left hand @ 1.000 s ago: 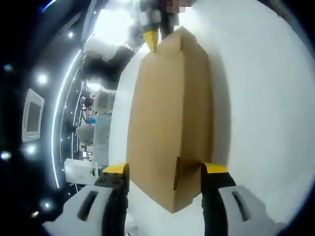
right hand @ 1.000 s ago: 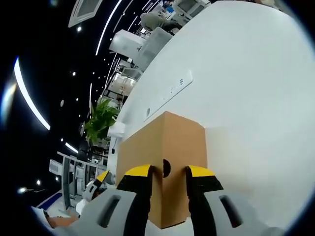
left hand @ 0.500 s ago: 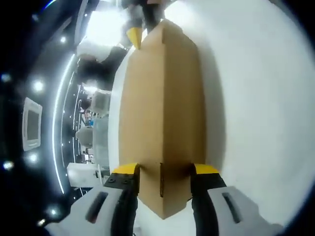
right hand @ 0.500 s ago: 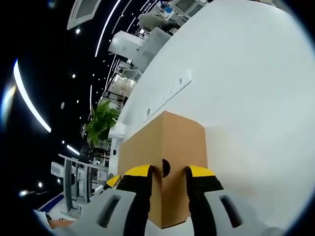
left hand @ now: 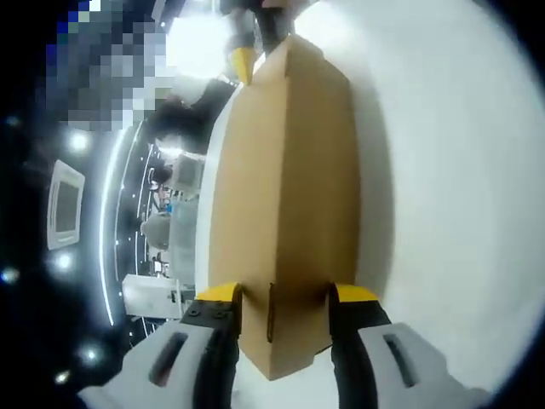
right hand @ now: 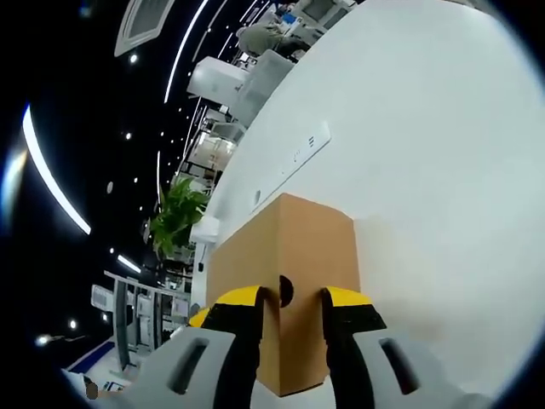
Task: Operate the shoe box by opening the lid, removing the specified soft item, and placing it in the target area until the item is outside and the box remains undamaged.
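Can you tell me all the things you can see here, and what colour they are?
Box: one, brown cardboard, lid shut, lying on the table, held at both ends.
Table: one, white, under the box.
Plant: one, green, in the room past the table's edge.
Left tongs: one, grey with yellow tips, jaws around the near end of the box.
Right tongs: one, grey with yellow tips, jaws around the other end; their yellow tip also shows beyond the box in the left gripper view.
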The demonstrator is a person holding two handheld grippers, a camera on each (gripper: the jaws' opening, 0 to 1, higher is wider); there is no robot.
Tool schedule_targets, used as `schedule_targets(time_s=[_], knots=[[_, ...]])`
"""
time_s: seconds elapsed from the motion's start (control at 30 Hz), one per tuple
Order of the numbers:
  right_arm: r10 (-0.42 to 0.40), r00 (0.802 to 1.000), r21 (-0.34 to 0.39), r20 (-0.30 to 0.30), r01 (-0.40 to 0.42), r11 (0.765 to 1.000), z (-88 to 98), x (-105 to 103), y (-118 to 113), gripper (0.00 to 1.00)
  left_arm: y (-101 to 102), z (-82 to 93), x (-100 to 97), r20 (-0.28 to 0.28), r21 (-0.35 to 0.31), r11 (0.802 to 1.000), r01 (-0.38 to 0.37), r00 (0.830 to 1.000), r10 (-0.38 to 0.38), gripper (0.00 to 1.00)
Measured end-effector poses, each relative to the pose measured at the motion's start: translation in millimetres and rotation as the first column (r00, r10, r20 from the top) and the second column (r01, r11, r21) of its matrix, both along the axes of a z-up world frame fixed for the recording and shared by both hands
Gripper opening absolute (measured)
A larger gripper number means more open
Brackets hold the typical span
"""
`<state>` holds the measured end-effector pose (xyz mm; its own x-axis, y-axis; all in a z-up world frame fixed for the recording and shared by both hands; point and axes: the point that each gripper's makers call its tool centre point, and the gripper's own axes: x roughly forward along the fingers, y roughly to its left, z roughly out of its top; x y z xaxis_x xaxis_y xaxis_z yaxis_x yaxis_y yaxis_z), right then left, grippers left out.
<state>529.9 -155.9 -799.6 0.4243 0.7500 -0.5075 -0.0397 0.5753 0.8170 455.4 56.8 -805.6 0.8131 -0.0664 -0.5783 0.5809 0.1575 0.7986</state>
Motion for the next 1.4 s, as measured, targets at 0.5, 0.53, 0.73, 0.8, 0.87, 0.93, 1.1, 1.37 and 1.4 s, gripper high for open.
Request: schedule_targets(time_s=[0.5,0.53,0.73,0.8,0.87,0.93,1.1,1.37,1.4], knots=[[0.054,0.994,-0.098,0.090,-0.045,0.994,12.8,-2,-11,0.26,0,-0.1,-0.2,-0.012,0.015,1.000,0.015,1.000,-0.015,0.40],[0.063,0.992,-0.119,0.109,-0.050,0.992,14.9,-2,-13,0.26,0,-0.1,-0.3,-0.012,0.014,1.000,0.015,1.000,-0.015,0.40],[0.201,0.933,-0.311,0.298,-0.104,0.945,44.6,-4,-20,0.32,0,0.3,-0.2,-0.011,0.009,1.000,0.017,1.000,-0.017,0.40],[0.292,0.882,-0.408,0.370,-0.128,0.904,61.8,-9,-15,0.37,0,0.3,-0.2,-0.011,0.009,1.000,0.018,1.000,-0.018,0.40],[0.392,0.810,-0.509,0.436,-0.137,0.850,69.9,-2,-14,0.42,0,0.7,-0.2,-0.012,0.009,1.000,0.018,1.000,-0.018,0.40],[0.488,0.741,-0.601,0.461,-0.144,0.786,75.0,-1,-12,0.51,0,0.8,-0.3,-0.013,0.008,1.000,0.019,1.000,-0.019,0.40],[0.700,0.547,-0.776,0.459,-0.138,0.616,90.6,-11,4,0.60,0,1.0,-0.2,-0.018,-0.001,1.000,0.020,1.000,-0.020,0.39],[0.878,0.366,-0.912,0.308,-0.149,0.382,69.8,-43,25,0.71,0,1.2,-0.2,-0.024,-0.008,1.000,0.029,0.999,-0.029,0.39],[0.886,0.372,-0.924,0.277,-0.150,0.352,64.0,-47,25,0.71,0,1.1,-0.3,-0.025,-0.009,1.000,0.029,0.999,-0.029,0.39]])
